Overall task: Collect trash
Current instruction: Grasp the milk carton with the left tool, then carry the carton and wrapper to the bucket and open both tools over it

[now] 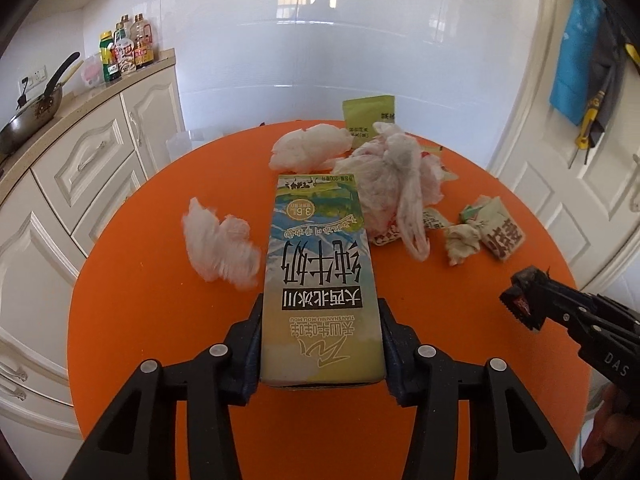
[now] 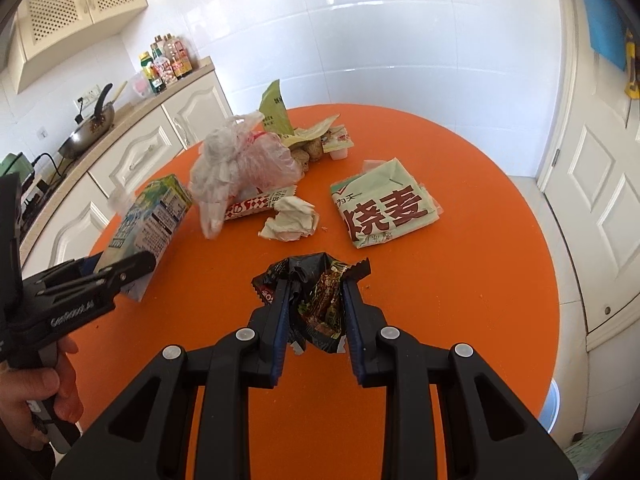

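- Left gripper (image 1: 320, 344): both fingers pressed against the sides of a milk carton (image 1: 320, 280), which it holds lengthwise, pointing away over the orange round table (image 1: 140, 300).
- Right gripper (image 2: 314, 308): fingers closed partway on a crumpled dark snack wrapper (image 2: 316, 300), held near the table's near-centre.
- Left of the carton: a wad of white tissue (image 1: 220, 244) lying on the table; a second wad (image 1: 308, 148) farther off.
- Far centre: a knotted clear plastic bag (image 2: 240, 164), with a green packet (image 2: 276, 110) behind it.
- Right of the bag: a crumpled paper ball (image 2: 292, 220) and a folded pale-green food package (image 2: 384, 204), lying apart.
- Far left: kitchen counter with a wok (image 2: 86, 132) and sauce bottles (image 2: 166, 62).
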Motion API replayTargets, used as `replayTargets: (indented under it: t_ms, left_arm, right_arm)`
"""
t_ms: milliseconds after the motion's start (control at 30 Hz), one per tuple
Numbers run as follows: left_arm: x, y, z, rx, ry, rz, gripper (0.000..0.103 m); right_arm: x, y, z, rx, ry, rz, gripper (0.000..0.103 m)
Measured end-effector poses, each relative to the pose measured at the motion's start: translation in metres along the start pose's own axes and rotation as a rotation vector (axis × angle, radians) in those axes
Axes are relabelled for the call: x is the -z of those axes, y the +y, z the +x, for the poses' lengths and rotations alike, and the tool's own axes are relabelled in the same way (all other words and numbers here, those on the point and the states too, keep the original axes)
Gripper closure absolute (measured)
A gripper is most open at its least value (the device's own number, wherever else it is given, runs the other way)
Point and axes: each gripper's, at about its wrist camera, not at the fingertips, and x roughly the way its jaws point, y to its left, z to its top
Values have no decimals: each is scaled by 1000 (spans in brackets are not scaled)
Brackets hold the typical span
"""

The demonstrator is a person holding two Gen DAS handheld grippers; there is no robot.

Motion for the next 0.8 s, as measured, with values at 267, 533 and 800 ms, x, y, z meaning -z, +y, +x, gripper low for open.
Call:
replayTargets:
  t_ms: [267,533,800]
  left_arm:
    - [2,-10,-40,-8,-100,15,58]
    - [6,-40,-88,32,-179,83,58]
    - [-3,-97,-116,144,-251,193,58]
  right_arm:
    - [1,-1,-35,11,-65,-2,78]
    - [-4,-18,-71,37,-139,15,78]
    - [-9,-59,-125,123,-230,61,78]
